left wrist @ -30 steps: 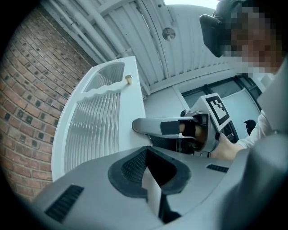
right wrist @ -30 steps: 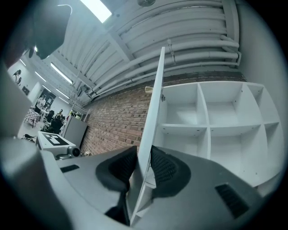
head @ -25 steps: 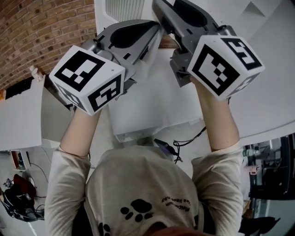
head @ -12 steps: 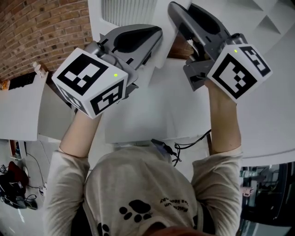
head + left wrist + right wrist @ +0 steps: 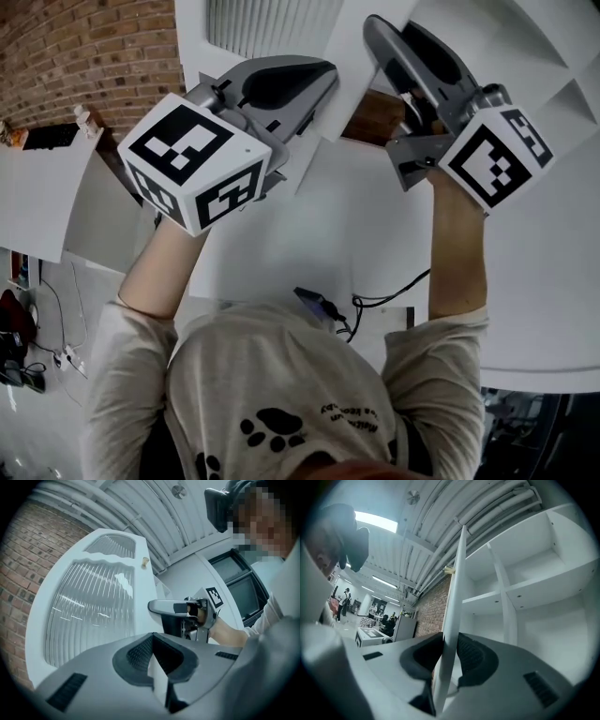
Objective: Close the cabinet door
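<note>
The white cabinet door (image 5: 93, 602) has a ribbed glass pane and a small knob (image 5: 145, 562) near its free edge. In the right gripper view the door (image 5: 454, 606) shows edge-on, rising between the jaws of my right gripper (image 5: 447, 660), which is shut on it. My left gripper (image 5: 157, 665) is shut on the same white edge lower down. From the head view both grippers, left (image 5: 328, 70) and right (image 5: 373, 26), reach up to the door panel (image 5: 319, 141). The open cabinet (image 5: 534, 583) with its white shelves lies right of the door.
A brick wall (image 5: 84, 56) stands at the left, with a white panel (image 5: 37, 206) below it. A black cable (image 5: 375, 300) hangs near the person's chest. Several people (image 5: 344, 599) and furniture are far off in the room behind.
Both grippers have moved with the door toward the right of the head view. More of the ribbed glass and the cabinet's shelves show at the top.
</note>
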`<state>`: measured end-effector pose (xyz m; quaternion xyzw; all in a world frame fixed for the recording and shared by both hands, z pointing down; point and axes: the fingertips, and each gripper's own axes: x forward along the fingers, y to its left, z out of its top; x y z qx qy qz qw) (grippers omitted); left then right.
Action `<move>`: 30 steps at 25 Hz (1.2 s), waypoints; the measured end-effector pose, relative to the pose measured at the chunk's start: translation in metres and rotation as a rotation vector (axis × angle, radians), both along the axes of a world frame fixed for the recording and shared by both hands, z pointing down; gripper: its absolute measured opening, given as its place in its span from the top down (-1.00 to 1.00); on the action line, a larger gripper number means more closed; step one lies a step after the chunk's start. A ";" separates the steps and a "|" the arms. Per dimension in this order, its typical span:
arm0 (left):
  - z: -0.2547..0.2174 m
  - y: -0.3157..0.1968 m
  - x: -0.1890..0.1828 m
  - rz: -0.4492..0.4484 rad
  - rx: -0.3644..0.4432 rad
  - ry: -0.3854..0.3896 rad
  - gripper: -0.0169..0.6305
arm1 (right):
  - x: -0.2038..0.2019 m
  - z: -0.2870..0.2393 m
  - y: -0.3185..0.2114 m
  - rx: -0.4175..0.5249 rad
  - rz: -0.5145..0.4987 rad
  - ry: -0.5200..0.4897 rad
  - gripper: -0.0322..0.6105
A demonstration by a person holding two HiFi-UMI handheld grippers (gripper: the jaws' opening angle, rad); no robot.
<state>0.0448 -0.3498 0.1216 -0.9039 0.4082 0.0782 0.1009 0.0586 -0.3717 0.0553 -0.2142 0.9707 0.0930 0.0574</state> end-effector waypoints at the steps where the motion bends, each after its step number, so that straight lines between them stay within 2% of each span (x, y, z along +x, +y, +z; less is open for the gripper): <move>1: 0.000 -0.001 0.001 -0.006 -0.001 0.001 0.92 | 0.000 0.000 -0.001 0.001 -0.012 0.001 0.59; 6: 0.009 -0.007 0.000 -0.046 -0.005 0.004 0.92 | -0.005 0.006 -0.005 0.006 -0.070 0.008 0.59; 11: 0.003 -0.040 0.018 -0.114 -0.006 0.014 0.92 | 0.014 -0.001 -0.038 0.002 -0.140 0.011 0.59; 20: 0.008 -0.064 0.021 -0.186 -0.012 0.012 0.92 | 0.018 0.003 -0.060 -0.003 -0.220 0.012 0.59; 30: -0.001 -0.084 0.002 -0.244 -0.041 0.026 0.92 | 0.000 -0.014 -0.076 -0.004 -0.289 0.022 0.59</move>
